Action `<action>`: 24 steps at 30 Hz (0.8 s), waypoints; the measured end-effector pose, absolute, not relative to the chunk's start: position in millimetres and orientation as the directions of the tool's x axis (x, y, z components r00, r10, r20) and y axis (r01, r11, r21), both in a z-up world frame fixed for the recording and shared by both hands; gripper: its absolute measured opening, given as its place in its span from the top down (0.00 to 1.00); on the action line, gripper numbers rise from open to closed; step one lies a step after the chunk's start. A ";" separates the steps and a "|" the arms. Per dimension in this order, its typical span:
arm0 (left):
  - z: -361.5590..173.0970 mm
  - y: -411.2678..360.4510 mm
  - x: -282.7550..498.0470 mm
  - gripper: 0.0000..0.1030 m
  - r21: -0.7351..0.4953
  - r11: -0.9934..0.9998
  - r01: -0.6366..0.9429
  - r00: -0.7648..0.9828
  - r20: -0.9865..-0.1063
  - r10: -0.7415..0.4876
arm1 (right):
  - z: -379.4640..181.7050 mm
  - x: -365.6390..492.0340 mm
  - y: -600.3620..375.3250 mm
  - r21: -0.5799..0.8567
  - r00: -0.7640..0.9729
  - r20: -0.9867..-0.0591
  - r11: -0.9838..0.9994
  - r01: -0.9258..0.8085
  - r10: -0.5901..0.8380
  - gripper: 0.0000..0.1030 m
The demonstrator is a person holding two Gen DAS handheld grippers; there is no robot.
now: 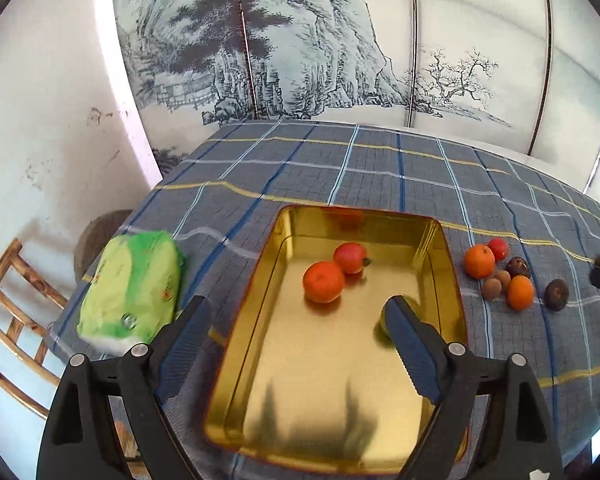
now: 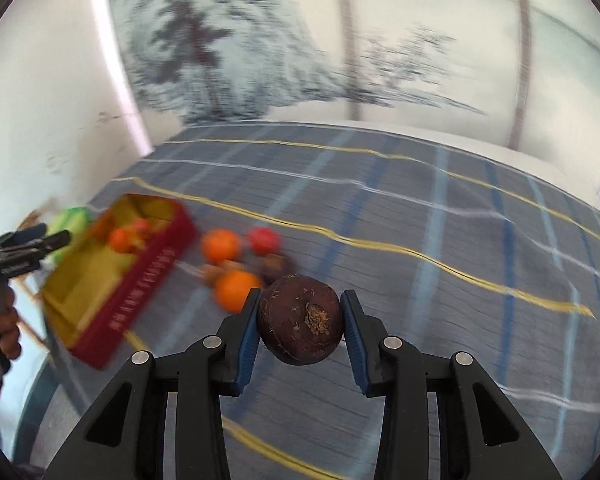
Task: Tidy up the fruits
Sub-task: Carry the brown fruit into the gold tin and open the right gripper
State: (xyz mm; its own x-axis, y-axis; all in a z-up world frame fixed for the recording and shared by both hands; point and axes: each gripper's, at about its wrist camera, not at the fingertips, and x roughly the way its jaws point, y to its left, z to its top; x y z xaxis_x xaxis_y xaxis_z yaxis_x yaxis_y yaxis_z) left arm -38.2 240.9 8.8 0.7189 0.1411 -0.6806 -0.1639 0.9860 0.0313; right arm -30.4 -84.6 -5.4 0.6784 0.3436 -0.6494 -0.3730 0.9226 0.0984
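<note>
Two grippers: right gripper jaws pinching a dark brown fruit, left gripper jaws spread above the gold tray.

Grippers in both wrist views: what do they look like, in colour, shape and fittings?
Both match. The left gripper and right gripper have glossy black plastic arms with triangular cut-outs and round silver pivot bolts. Each finger carries a blue ribbed pad. No cables or markings show. In the right view, a bare hand grips the left gripper's handle.

Right gripper clamps a dark brown fruit (fingers touching both sides) above the tablecloth.
</note>
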 end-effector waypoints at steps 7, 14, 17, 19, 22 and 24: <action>7.1 252.9 -72.0 0.14 0.072 0.986 -0.153 0.714 -0.682 0.161 | 1.0 -19.1 8.0 0.143 0.579 -0.653 0.830 -0.540 0.489 0.61; 7.9 262.6 -95.3 0.13 0.081 0.982 -0.170 0.722 -0.668 0.180 | -12.5 -9.2 84.7 0.171 0.463 -0.687 0.744 -0.646 0.561 0.61; 6.3 265.9 -99.5 0.13 0.091 0.981 -0.173 0.722 -0.665 0.189 | -19.2 -7.7 107.2 0.171 0.434 -0.700 0.723 -0.670 0.568 0.61; 2.8 267.5 -101.4 0.13 0.100 0.980 -0.175 0.713 -0.673 0.196 | -24.2 -4.9 121.5 0.169 0.415 -0.713 0.713 -0.680 0.565 0.61; -2.1 270.2 -102.0 0.13 0.103 0.978 -0.180 0.701 -0.684 0.201 | -31.2 -2.1 144.9 0.158 0.387 -0.734 0.694 -0.703 0.559 0.61; -3.7 272.8 -103.0 0.13 0.096 0.978 -0.185 0.697 -0.689 0.199 | -35.2 0.0 158.9 0.154 0.367 -0.746 0.681 -0.716 0.555 0.61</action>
State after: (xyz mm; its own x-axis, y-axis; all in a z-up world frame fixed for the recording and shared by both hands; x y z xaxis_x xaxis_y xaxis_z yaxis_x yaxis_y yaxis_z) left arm -103.0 272.8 -3.7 0.6973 0.1995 -0.6885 -0.1854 0.9780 0.0956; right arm 0.0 158.9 -35.2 0.3671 0.5552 -0.7463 -0.7163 0.6806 0.1540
